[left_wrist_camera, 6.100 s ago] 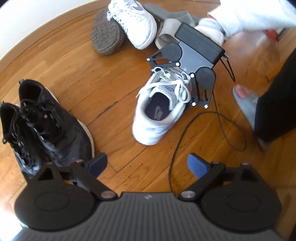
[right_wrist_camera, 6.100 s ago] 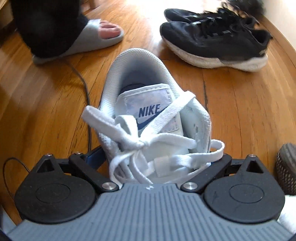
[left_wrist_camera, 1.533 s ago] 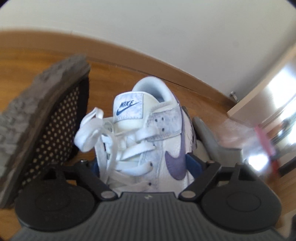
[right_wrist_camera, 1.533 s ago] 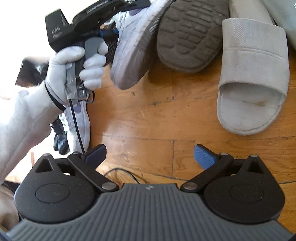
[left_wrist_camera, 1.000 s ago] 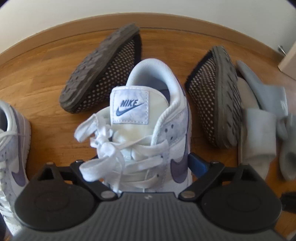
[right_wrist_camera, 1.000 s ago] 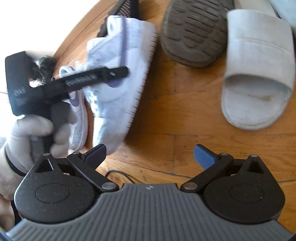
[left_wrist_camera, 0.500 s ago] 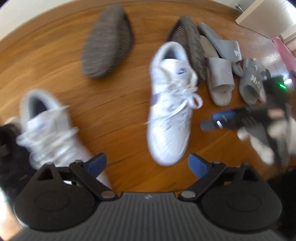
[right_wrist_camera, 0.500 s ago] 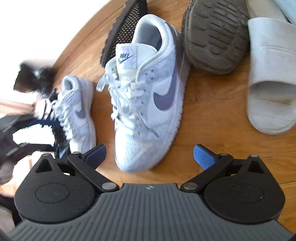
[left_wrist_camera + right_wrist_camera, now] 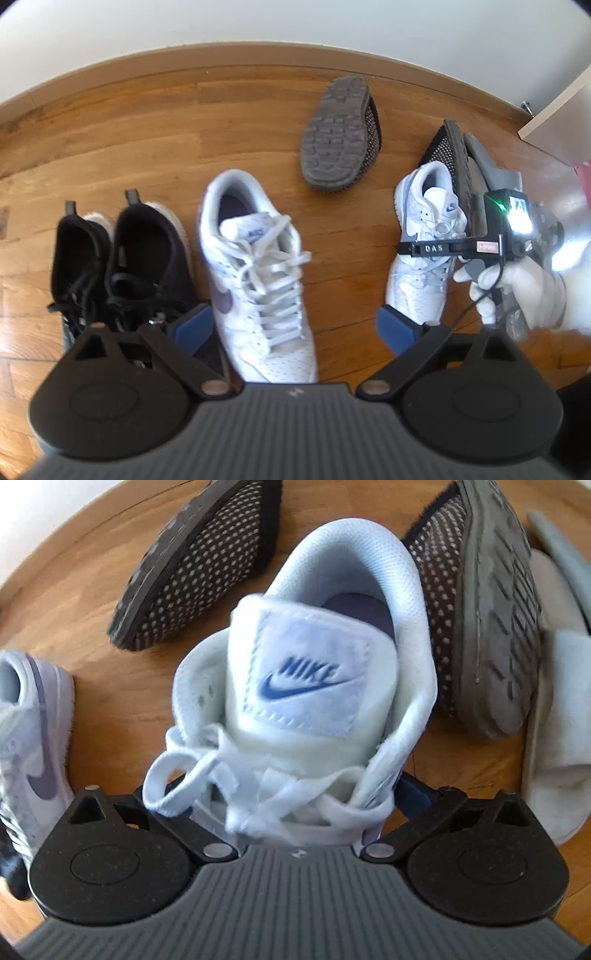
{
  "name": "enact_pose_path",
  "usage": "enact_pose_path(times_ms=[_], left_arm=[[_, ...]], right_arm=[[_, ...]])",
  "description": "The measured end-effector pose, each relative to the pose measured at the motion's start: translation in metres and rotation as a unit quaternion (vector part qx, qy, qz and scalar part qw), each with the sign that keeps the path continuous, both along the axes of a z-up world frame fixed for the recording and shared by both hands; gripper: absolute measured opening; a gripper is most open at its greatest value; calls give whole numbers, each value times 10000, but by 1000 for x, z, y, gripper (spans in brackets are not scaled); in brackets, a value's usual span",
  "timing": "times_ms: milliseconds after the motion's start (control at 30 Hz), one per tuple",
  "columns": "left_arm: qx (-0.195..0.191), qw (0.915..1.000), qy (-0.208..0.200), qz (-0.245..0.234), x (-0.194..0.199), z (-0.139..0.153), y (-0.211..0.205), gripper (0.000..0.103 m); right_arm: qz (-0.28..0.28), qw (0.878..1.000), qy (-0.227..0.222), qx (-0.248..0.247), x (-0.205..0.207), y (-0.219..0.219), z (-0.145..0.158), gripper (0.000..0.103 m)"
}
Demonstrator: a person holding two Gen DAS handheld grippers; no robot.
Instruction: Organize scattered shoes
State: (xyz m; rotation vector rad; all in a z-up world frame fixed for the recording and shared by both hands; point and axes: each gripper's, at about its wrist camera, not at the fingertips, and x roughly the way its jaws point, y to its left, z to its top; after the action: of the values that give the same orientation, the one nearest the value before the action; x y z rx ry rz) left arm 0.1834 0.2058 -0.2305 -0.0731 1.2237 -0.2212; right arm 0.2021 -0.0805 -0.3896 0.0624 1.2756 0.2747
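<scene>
Gripping a white sneaker (image 9: 314,686) across its laced forefoot, the right gripper (image 9: 295,805) filled the lower centre of its frame, jaws closed against both sides, between two overturned mesh shoes (image 9: 199,565). Left gripper (image 9: 295,326), lower centre of its frame, hovered with jaws spread wide and empty above the matching white sneaker (image 9: 255,273), which stood beside a black pair (image 9: 122,266) on the wooden floor (image 9: 147,129).

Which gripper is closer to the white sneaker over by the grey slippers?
Right. The right gripper straddles that white sneaker at its laces; the left gripper hangs open, farther off, over the other white sneaker.
</scene>
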Motion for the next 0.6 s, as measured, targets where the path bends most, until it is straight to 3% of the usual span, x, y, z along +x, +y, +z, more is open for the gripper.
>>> enact_pose_path(times_ms=[133,333,467,600], left_arm=[[-30,9999,-67,84,3,7,16,96],[-42,9991,-330,254,19,13,24,96],[31,9979,-550,345,21,20,28,96],[65,9976,-612,322,20,24,30,96]], right_arm=[[228,9990,379,112,-10,26,-1,96],[679,9956,553,326,-32,78,-2,95],[874,9932,501,587,-31,107,-1,95],[913,9950,323,260,-28,134,1,96]])
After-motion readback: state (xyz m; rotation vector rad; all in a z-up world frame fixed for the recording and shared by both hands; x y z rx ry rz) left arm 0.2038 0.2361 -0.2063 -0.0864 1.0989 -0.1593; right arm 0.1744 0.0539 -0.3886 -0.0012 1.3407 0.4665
